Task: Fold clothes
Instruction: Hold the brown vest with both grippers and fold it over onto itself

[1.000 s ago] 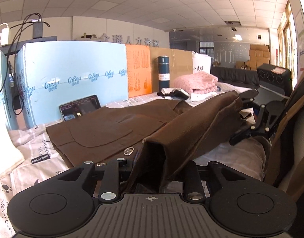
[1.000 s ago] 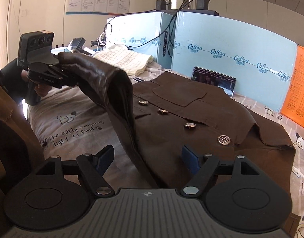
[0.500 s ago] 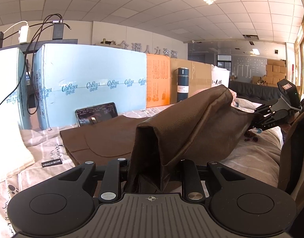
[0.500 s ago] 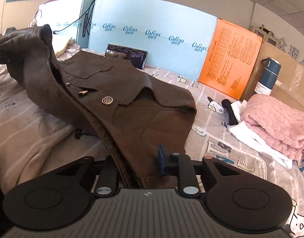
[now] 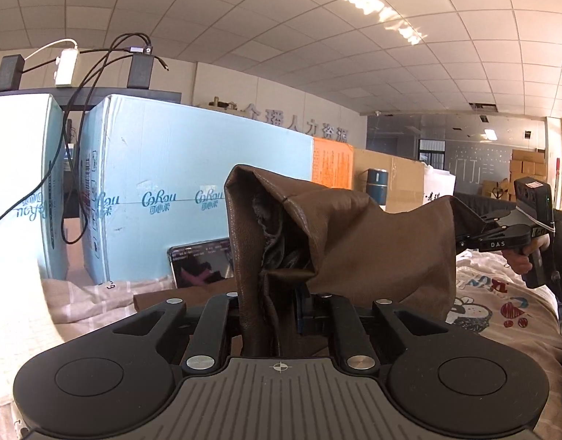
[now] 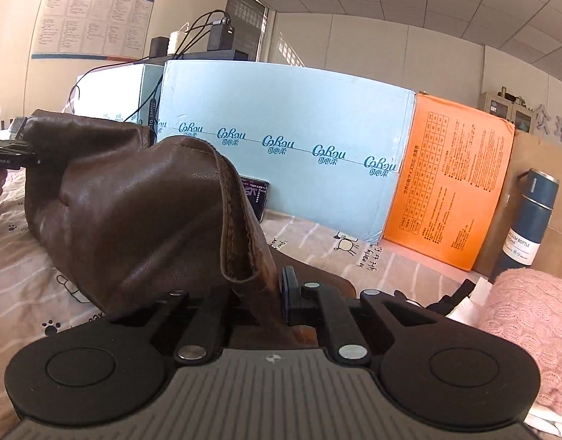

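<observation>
A brown leather jacket (image 5: 372, 242) hangs stretched between my two grippers, lifted above the bed. My left gripper (image 5: 270, 308) is shut on one end of it. My right gripper (image 6: 259, 300) is shut on the other end, where the jacket (image 6: 141, 212) bunches up and rises in front of the camera. In the left wrist view the right gripper (image 5: 467, 236) shows at the far right, holding the cloth. In the right wrist view the left gripper (image 6: 28, 159) shows at the far left edge. The rest of the jacket below is mostly hidden.
Light blue foam boards (image 6: 299, 146) and an orange board (image 6: 449, 190) stand at the back of the bed. A phone (image 5: 204, 260) leans on the blue board. A blue bottle (image 6: 530, 220) and a folded pink knit (image 6: 530, 330) are at the right. The printed bedsheet (image 6: 24, 256) lies below.
Both grippers have risen with the jacket's edge and carried it toward the back boards. The cloth now blocks most of the bed in both views.
</observation>
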`<state>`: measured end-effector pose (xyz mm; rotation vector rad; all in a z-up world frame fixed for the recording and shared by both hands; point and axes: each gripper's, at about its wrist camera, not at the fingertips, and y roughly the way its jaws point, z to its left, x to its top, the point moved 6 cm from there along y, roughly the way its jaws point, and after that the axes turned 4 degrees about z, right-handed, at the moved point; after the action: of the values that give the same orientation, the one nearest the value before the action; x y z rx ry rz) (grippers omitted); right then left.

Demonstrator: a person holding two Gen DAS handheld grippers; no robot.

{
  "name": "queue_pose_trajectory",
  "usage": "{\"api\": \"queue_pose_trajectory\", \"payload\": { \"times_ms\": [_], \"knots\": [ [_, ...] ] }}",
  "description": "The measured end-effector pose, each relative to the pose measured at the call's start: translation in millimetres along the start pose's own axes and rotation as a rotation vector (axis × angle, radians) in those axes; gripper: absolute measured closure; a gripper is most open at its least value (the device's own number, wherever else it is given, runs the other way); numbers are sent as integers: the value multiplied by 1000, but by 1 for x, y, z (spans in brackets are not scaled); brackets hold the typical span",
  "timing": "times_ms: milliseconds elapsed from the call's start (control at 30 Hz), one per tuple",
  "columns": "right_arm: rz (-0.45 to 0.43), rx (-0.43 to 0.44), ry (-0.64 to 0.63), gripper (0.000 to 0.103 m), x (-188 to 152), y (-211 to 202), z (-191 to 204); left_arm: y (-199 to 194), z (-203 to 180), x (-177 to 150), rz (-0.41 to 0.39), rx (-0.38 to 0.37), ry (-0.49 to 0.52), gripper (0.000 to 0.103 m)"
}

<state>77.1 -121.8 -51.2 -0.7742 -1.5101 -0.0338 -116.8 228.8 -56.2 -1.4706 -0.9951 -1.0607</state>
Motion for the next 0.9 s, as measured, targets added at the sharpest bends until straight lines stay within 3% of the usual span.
{"api": "queue_pose_trajectory", "payload": {
  "times_ms": [333, 600, 733, 833, 867, 900],
  "knots": [
    [51, 50, 136, 96, -10, 62, -31, 44, 51, -13, 73, -10, -151, 89],
    [40, 52, 283, 94, -16, 66, -40, 55, 59, -19, 137, 16, -212, 86],
    [47, 26, 385, 91, -13, 65, -43, 57, 59, -20, 161, 59, -243, 79],
    [75, -13, 571, 69, -12, 64, -49, 57, 62, -21, 176, 79, -291, 73],
    [93, -24, 654, 54, -13, 64, -49, 57, 63, -22, 179, 82, -298, 69],
    [102, -23, 714, 50, -15, 65, -48, 56, 64, -22, 178, 89, -309, 65]
  ]
}}
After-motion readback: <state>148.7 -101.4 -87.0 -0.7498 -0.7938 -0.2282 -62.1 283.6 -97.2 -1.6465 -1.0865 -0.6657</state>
